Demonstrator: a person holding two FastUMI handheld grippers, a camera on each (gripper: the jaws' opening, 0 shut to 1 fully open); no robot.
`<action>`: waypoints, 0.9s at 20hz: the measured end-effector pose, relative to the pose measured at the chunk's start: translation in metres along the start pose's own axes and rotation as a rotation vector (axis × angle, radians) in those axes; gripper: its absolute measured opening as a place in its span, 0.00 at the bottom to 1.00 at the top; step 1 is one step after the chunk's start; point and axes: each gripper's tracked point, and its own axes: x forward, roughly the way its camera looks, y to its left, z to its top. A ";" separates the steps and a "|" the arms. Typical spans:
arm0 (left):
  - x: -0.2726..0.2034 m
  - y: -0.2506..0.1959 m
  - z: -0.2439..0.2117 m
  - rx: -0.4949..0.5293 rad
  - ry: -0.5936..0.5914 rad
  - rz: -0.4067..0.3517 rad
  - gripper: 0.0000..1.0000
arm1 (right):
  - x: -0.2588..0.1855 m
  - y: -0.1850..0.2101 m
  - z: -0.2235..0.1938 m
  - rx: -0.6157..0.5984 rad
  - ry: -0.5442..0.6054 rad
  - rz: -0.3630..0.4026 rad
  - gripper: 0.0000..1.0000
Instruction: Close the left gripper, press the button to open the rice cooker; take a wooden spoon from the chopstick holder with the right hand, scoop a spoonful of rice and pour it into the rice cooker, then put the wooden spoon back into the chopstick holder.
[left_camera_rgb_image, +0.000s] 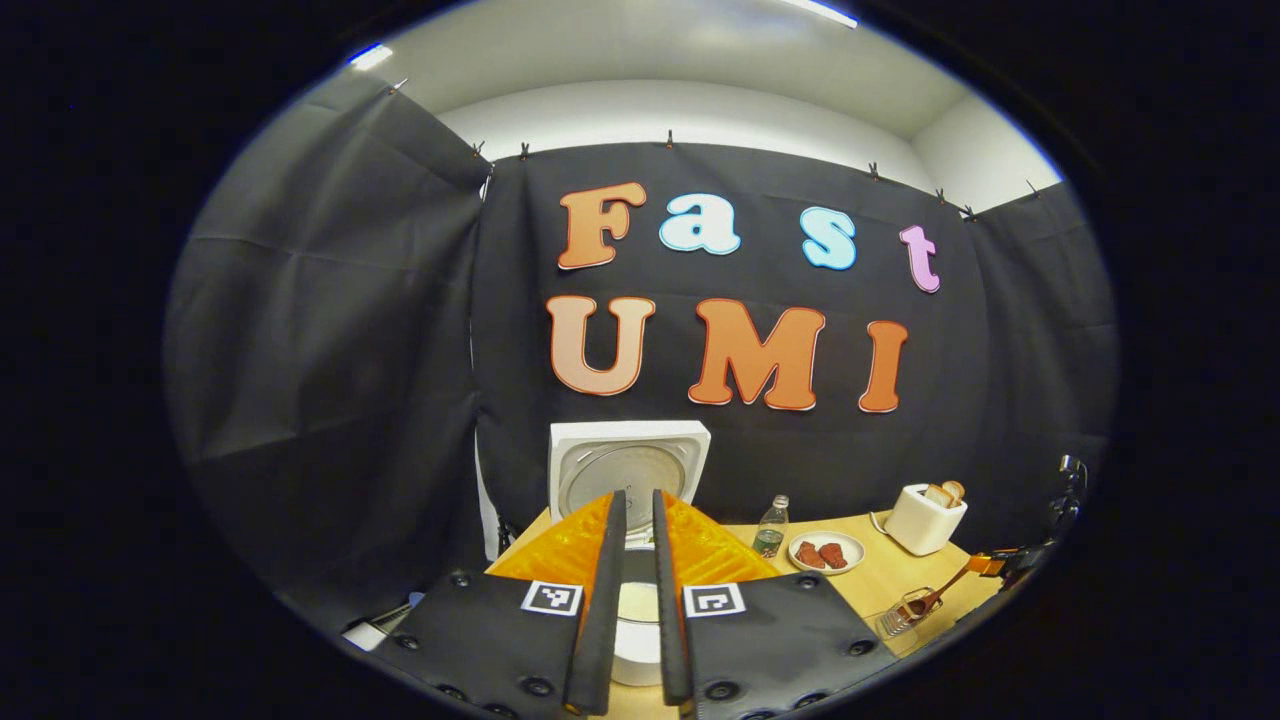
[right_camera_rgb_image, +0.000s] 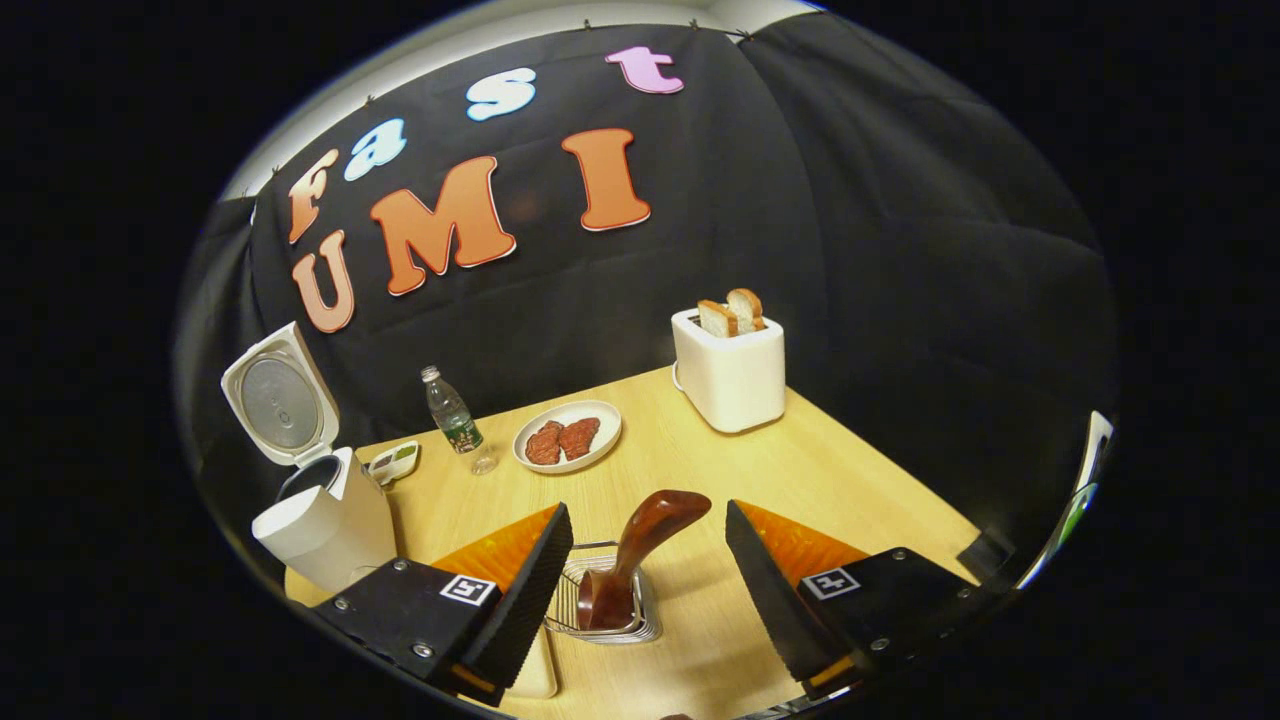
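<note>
Wooden bench (right_camera_rgb_image: 700, 470) carries the rice cooker (right_camera_rgb_image: 325, 520) with its lid already up; the left gripper (left_camera_rgb_image: 640, 600) hangs before it, fingers nearly together and empty. The right gripper (right_camera_rgb_image: 640, 590) hovers wide open either side of the wooden spoon (right_camera_rgb_image: 640, 545), which stands in the chopstick holder (right_camera_rgb_image: 600, 600); the step in hand looks like fetching it, so the fingers must close on its handle, then lift.

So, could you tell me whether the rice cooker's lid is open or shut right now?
Open. The rice cooker has its lid swung up and back, showing the round inner plate, with the pot's opening exposed below it.
</note>
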 end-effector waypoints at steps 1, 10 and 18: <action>-0.002 0.002 -0.002 0.005 0.006 0.001 0.35 | 0.006 0.000 0.000 0.029 0.010 0.008 0.95; -0.001 0.025 -0.020 0.021 0.059 0.072 0.58 | 0.042 0.009 -0.009 0.234 0.072 0.081 0.70; -0.008 0.031 -0.024 0.014 0.072 0.093 0.96 | 0.030 0.023 -0.006 0.262 0.025 0.123 0.16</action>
